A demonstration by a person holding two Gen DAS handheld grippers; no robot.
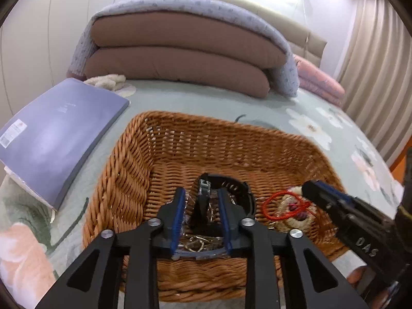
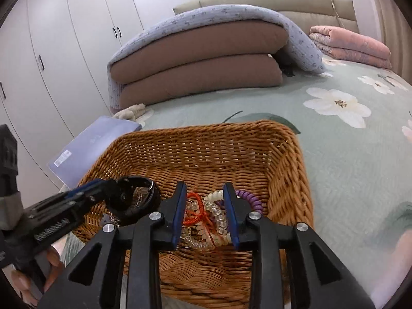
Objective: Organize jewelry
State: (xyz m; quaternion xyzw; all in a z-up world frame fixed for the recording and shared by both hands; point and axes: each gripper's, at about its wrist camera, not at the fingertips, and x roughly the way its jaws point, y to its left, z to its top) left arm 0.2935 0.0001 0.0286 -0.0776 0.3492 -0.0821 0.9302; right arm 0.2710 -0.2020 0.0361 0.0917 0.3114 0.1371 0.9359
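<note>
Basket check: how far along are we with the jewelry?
Done: nothing looks sorted; the red cord, coil hair ties and black watch all lie inside the wicker basket. In hand: nothing; left gripper straddles the watch, right gripper hangs open above the ties. Left: everything.

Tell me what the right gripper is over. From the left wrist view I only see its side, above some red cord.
Observer: The right gripper is open. Its fingers stand either side of a red cord that lies on clear and cream spiral bands.
Operator: Anything outside its fingers?
Observer: A purple spiral band lies just beyond its right finger, inside the basket.
</note>
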